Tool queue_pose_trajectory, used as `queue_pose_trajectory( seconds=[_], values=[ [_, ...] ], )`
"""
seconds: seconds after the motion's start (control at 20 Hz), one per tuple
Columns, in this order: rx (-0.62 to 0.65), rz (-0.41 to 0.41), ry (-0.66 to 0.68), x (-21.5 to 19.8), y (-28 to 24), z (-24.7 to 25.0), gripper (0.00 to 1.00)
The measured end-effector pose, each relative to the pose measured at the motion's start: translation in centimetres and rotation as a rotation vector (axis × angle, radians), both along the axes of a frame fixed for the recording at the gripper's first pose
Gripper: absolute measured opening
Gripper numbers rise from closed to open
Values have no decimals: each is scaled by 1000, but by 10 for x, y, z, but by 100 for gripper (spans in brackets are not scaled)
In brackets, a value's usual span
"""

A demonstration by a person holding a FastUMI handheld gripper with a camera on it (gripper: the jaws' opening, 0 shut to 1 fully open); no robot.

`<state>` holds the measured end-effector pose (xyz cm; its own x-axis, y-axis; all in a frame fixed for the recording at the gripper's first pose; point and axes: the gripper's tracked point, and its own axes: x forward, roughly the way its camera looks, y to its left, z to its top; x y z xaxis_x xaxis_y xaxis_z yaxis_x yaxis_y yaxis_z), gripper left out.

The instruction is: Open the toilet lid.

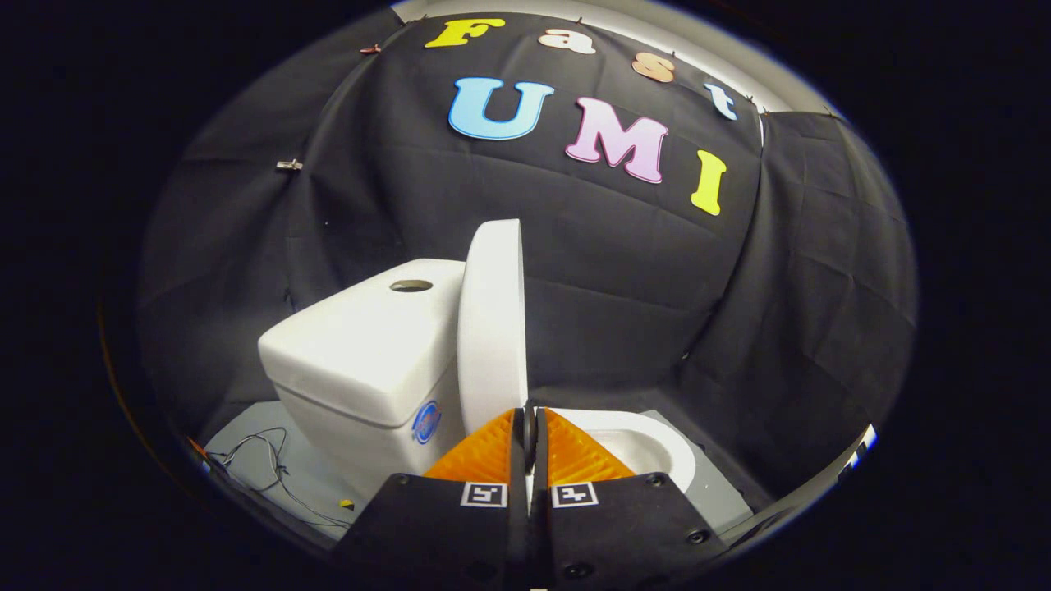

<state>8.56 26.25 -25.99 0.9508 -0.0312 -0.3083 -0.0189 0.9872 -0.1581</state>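
Gripper (530, 427): orange fingers (484, 455) pressing together w/ barely a gap, seemingly pinching the lower edge of the toilet lid (493, 328), prob. to keep a hold while swinging it up. Lid: standing near upright just ahead of the fingertips, leaning toward the white tank (361, 345), w/ the open bowl (649, 443) lying beyond & beside the fingers. Task looking nearly done.

Your orange fingers (493, 455) cover the near part of the toilet bowl (649, 443), and the raised lid (493, 328) hides its hinge behind them. The tank's (369, 345) round blue sticker (426, 422) stays unreadable (too small), its base cut off.
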Motion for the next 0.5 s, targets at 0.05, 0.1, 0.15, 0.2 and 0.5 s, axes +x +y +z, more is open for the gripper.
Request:
queue_pose_trajectory(
  seconds=[0.05, 0.1, 0.15, 0.2, 0.5],
  values=[
    [-11, 5, 1, -2, 4, -1, 5],
    [-19, 10, -2, -2, 6, -2, 5],
    [-30, 4, -4, -2, 6, -2, 5],
    [-31, 3, -6, -2, 6, -1, 5],
    [-23, 9, 6, 0, 10, -7, 8]
  ],
)
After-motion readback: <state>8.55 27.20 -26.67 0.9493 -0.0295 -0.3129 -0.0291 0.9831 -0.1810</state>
